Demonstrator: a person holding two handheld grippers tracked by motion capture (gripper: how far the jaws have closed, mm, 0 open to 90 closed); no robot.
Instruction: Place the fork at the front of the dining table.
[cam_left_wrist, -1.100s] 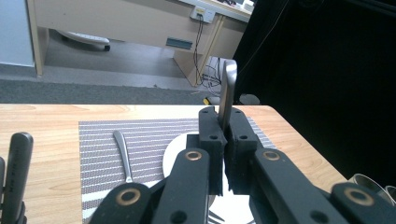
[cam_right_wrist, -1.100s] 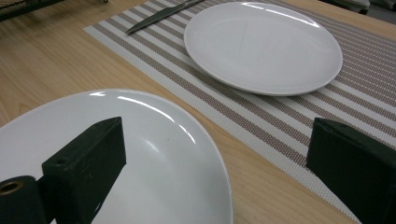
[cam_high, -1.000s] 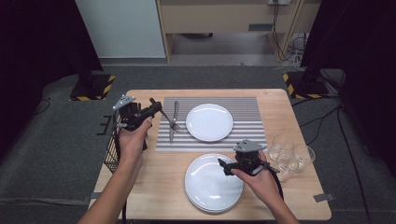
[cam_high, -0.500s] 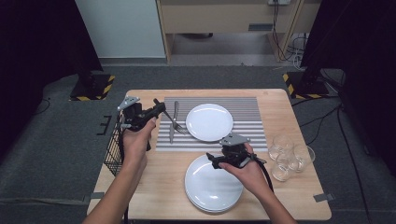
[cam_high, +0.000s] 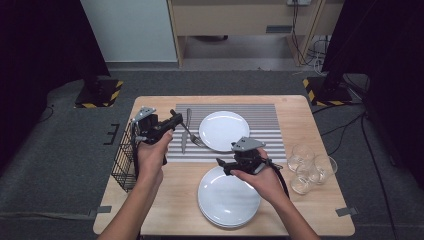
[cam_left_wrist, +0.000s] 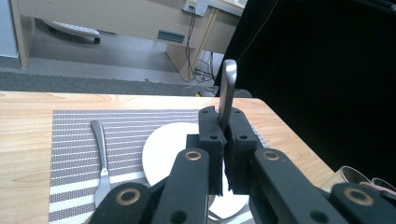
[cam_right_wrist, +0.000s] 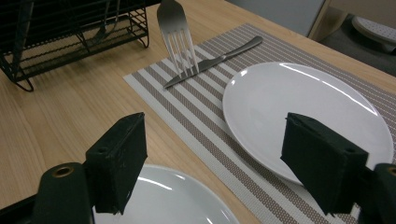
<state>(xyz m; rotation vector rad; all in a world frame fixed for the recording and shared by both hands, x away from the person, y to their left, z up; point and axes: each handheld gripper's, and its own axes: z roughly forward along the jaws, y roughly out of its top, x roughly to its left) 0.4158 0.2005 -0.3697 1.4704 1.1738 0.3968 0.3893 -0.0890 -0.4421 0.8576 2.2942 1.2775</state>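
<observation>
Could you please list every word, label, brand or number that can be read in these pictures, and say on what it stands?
There is none to quote: no readable text stands on anything.
The fork in the left gripper, the knife, the plates and the placemat carry no print.
The yellow-and-black bands on the floor stands are stripes, not lettering.

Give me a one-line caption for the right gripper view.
Open right gripper hovers near the white plate; fork hangs above knife.

The right tongs have moved left, over the stacked plates.
</observation>
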